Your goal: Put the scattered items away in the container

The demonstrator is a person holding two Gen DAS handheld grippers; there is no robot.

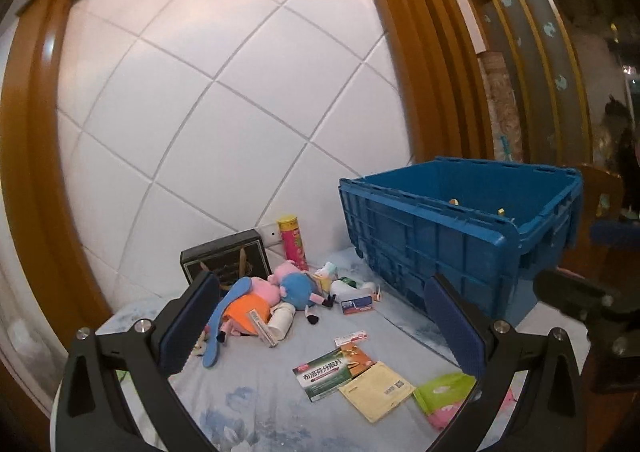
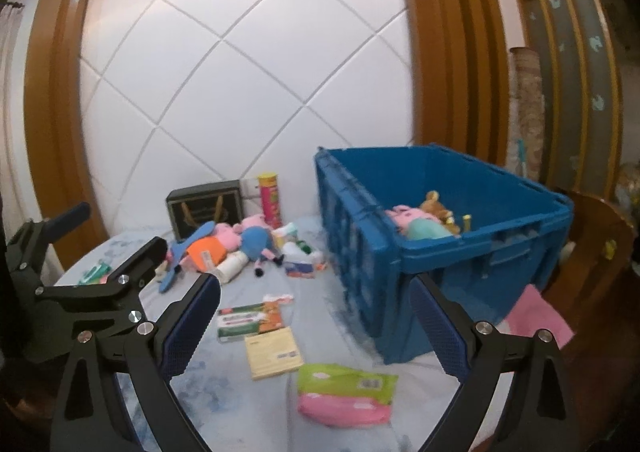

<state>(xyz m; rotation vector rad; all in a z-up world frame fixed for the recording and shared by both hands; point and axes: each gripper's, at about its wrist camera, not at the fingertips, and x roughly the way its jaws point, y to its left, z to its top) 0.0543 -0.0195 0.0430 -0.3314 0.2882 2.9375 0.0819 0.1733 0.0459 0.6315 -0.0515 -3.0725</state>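
A blue crate (image 1: pixel 440 244) (image 2: pixel 460 256) stands on the bed at the right and holds plush toys (image 2: pixel 416 220). Scattered to its left lie pig plush toys (image 1: pixel 276 288) (image 2: pixel 240 236), a white bottle (image 1: pixel 282 322), a green medicine box (image 1: pixel 324 372) (image 2: pixel 248 318), a yellow packet (image 1: pixel 376 392) (image 2: pixel 272 348) and a green-pink wipes pack (image 1: pixel 444 398) (image 2: pixel 344 392). My left gripper (image 1: pixel 320 316) (image 2: pixel 112 236) hovers open over the items, holding nothing. My right gripper (image 2: pixel 316 320) is open and empty, above the packet and wipes.
A black box (image 1: pixel 226 256) and a red-yellow snack can (image 1: pixel 294 242) stand against the white padded headboard (image 1: pixel 224 92). A small red-white box (image 1: pixel 356 306) lies by the crate. A pink sheet (image 2: pixel 540 316) sticks out beside the crate near the bed's right edge.
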